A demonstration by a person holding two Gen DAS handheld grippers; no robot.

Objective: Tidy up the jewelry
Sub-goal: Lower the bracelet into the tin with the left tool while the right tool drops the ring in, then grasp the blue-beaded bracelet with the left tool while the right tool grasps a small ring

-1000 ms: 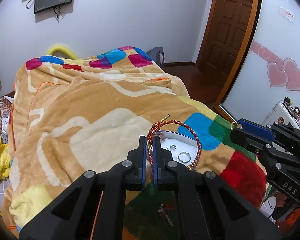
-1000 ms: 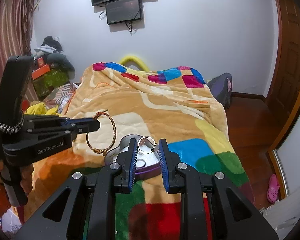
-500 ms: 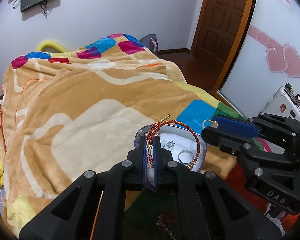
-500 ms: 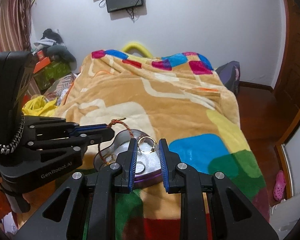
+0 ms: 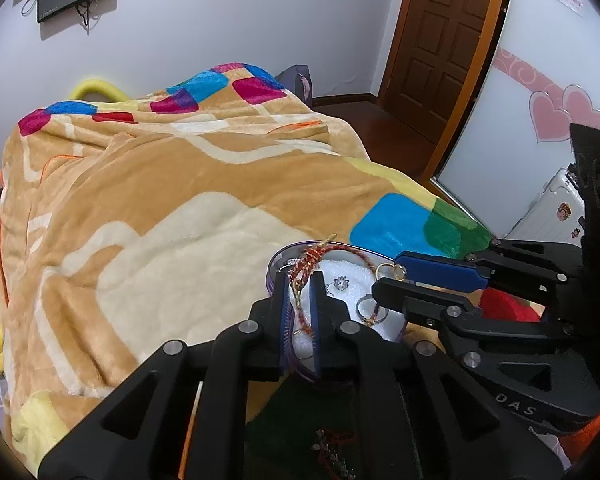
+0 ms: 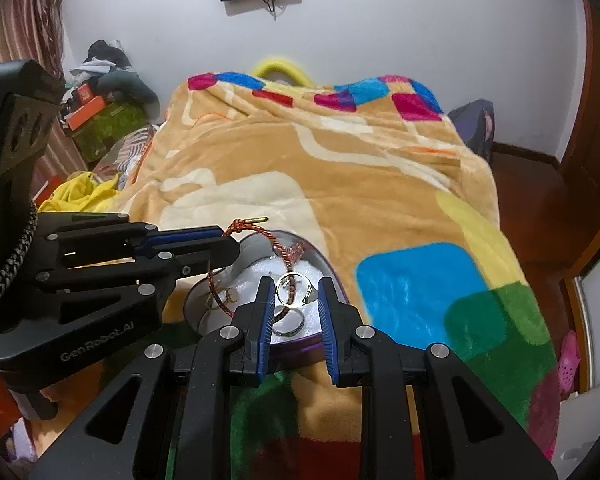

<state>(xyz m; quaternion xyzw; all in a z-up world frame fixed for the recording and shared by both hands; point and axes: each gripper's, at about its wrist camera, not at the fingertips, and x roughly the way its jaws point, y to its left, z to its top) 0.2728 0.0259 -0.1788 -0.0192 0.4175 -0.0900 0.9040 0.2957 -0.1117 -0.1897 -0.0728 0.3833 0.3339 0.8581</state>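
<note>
My left gripper is clamped on the red-and-gold cord bracelet, right above the purple jewelry tin on the blanket. The bracelet loop stands roughly upright, its gold end tip pointing away toward the far side of the tin. My right gripper pinches a gold ring, held on edge over the tin's white foam.

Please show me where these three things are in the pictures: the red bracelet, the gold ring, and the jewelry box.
Red bracelet (image 5: 306,266), left wrist view: on its knotted part above the fingers.
Gold ring (image 6: 293,289), right wrist view: on the band's lower left edge.
Jewelry box (image 6: 332,270), right wrist view: on its purple rim, right side.
</note>
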